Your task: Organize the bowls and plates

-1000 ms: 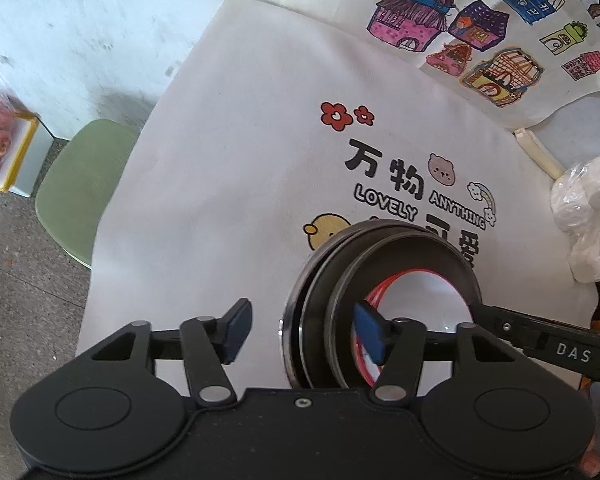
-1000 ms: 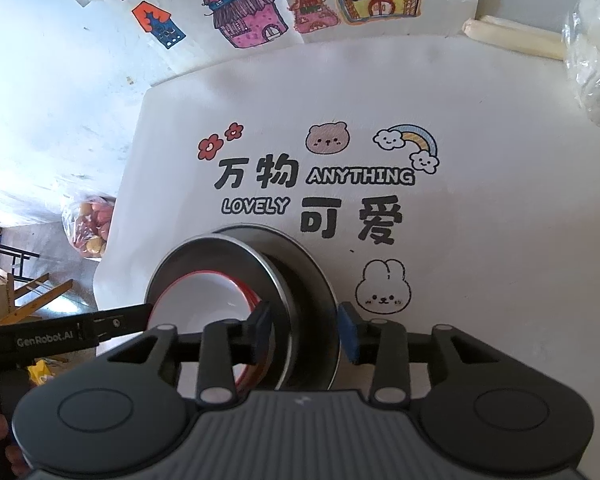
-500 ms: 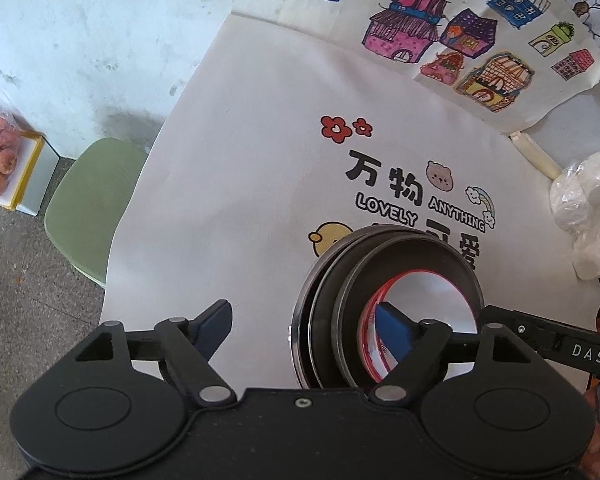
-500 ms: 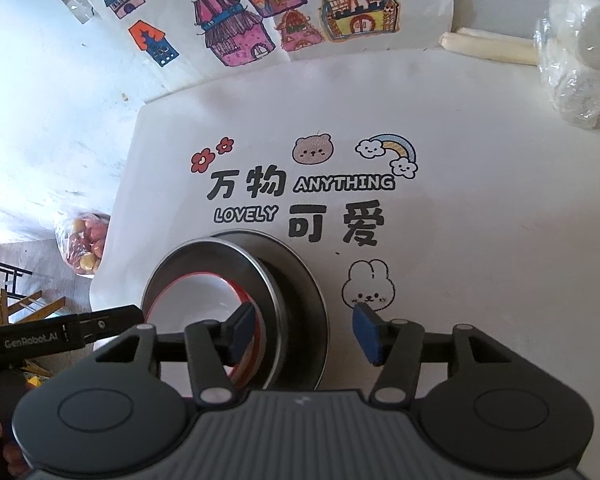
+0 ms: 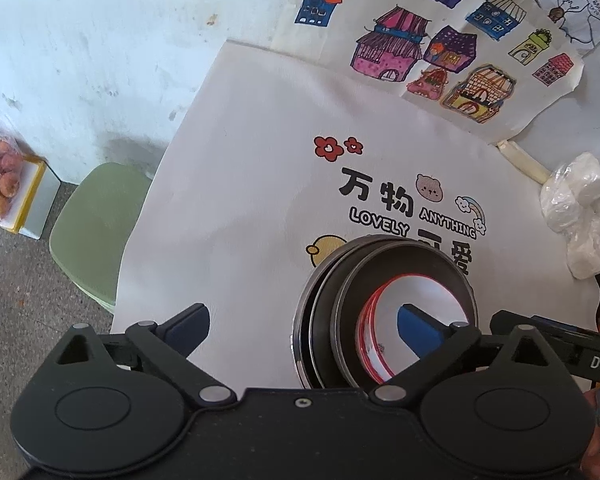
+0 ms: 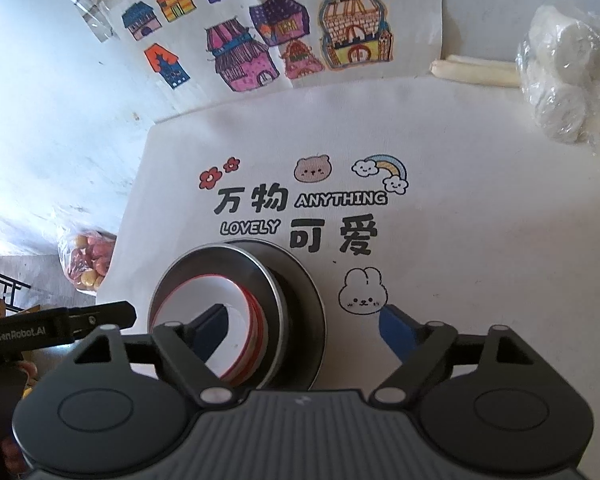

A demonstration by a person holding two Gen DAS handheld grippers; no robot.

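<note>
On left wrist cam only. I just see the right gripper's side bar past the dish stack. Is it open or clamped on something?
Observer: Open. The right gripper has its jaws wide apart and grips nothing.
Operator: Where are its fingers relative to the stack?
Observer: They straddle the right side of the steel plate. One finger shows in front of the red-rimmed white bowl, and the other is out over the cloth.
Operator: What's on the cloth behind the stack from my side?
Observer: A printed bunny, just right of the plate.
</note>
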